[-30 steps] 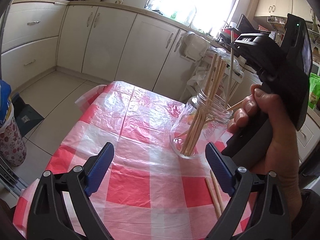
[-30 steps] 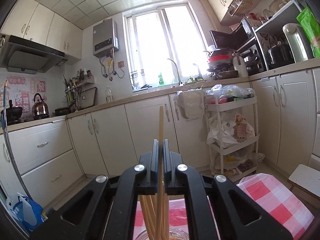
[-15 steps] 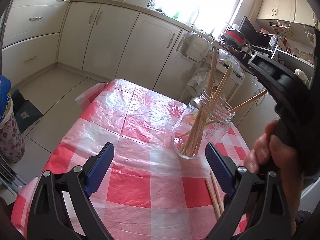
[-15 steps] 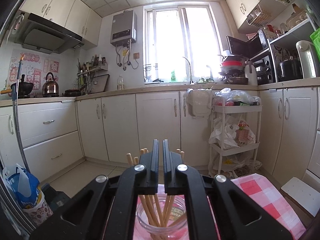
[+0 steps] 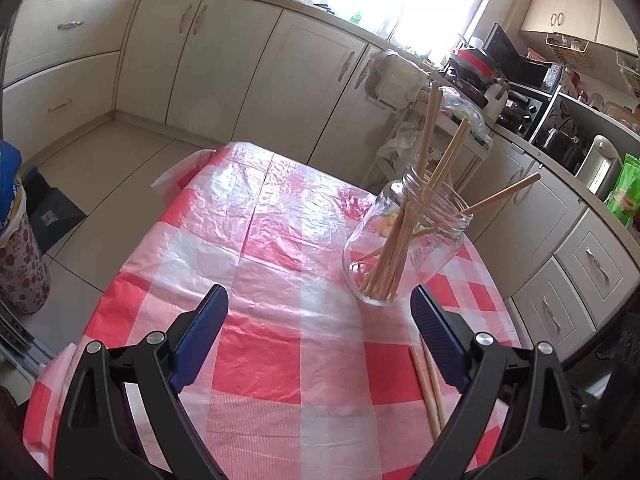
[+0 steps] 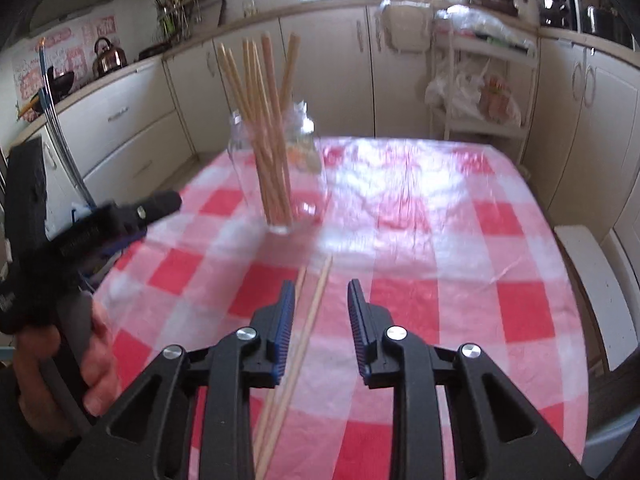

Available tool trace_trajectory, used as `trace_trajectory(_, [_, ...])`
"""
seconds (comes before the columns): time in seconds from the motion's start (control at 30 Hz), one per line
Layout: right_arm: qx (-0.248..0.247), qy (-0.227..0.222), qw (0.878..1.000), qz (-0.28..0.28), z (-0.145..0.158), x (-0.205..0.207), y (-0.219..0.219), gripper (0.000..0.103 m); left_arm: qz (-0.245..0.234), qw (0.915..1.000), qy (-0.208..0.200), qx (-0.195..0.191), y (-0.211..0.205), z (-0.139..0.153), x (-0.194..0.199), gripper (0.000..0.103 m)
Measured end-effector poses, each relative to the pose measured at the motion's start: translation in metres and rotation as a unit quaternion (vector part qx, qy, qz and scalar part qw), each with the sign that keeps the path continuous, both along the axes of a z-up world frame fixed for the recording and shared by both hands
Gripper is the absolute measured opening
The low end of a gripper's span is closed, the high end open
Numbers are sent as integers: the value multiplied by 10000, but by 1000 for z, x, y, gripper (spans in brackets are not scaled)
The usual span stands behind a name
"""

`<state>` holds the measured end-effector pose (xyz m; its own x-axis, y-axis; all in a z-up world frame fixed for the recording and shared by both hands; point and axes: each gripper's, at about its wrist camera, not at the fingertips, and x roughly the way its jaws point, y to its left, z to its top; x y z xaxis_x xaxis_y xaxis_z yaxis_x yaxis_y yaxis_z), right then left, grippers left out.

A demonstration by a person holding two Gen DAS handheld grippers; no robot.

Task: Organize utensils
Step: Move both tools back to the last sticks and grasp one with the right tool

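Note:
A clear glass jar [image 5: 404, 244] stands on the red-and-white checked tablecloth [image 5: 260, 344] and holds several wooden chopsticks [image 5: 434, 148]. It also shows, blurred, in the right wrist view [image 6: 280, 176]. Two loose chopsticks [image 5: 430, 384] lie on the cloth near the right front; in the right wrist view they [image 6: 308, 320] lie just under my right gripper [image 6: 320, 308], which is open and empty above them. My left gripper [image 5: 318, 328] is open wide and empty, in front of the jar. It also shows at the left of the right wrist view [image 6: 120, 216].
Cream kitchen cabinets [image 5: 224, 60] run behind the table. A white trolley with bags [image 6: 480, 92] stands beyond the far table edge. A floral bin [image 5: 16, 264] stands on the floor at left. A white stool [image 6: 592, 280] is at the table's right side.
My right gripper let go of a chopstick into the jar, drew back from above it, dropped low over the two loose chopsticks, and opened. The left gripper stayed open and nearly still.

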<state>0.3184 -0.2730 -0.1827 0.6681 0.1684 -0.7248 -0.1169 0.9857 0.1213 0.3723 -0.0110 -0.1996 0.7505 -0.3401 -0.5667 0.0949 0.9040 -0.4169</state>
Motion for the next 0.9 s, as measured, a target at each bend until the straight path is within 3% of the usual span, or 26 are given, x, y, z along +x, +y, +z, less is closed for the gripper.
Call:
trace_trajectory(0.23, [-198, 538, 9982, 185, -29, 21, 14, 26, -110, 9994, 210, 259, -10, 6, -21, 89])
trace_trajectory(0.47, [-607, 789, 9941, 421, -32, 19, -3, 9, -507, 9948, 468, 746, -47, 7, -30, 89])
trace_trajectory(0.77, [-308, 1103, 9903, 786, -28, 12, -45, 7, -1203, 9665, 1051, 2010, -143, -16, -24, 88])
trace_trajectory(0.9, [-101, 1075, 9914, 739, -28, 11, -52, 7, -1281, 9597, 1155, 2220, -152, -24, -23, 77])
